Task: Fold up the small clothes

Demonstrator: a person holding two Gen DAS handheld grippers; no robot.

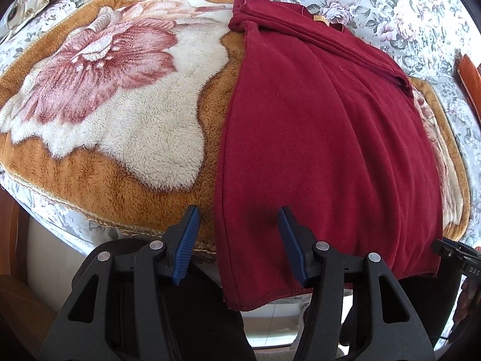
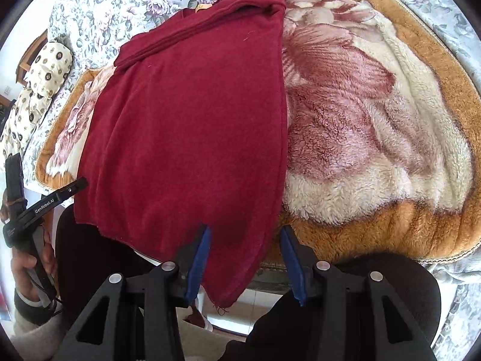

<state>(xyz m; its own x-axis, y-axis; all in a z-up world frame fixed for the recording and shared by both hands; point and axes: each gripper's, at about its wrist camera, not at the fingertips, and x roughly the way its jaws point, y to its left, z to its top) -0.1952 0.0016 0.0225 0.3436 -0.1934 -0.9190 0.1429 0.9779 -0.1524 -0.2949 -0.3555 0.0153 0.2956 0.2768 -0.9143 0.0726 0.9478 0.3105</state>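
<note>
While the left gripper (image 1: 239,231) stands wide astride the hem's left corner, the maroon garment (image 1: 324,138) lies lengthwise on the plush blanket (image 1: 126,138), its hem overhanging the edge; the right gripper (image 2: 245,251) gapes likewise at the opposite corner; uneven pinches could skew the fold, or drag the cloth off.
</note>
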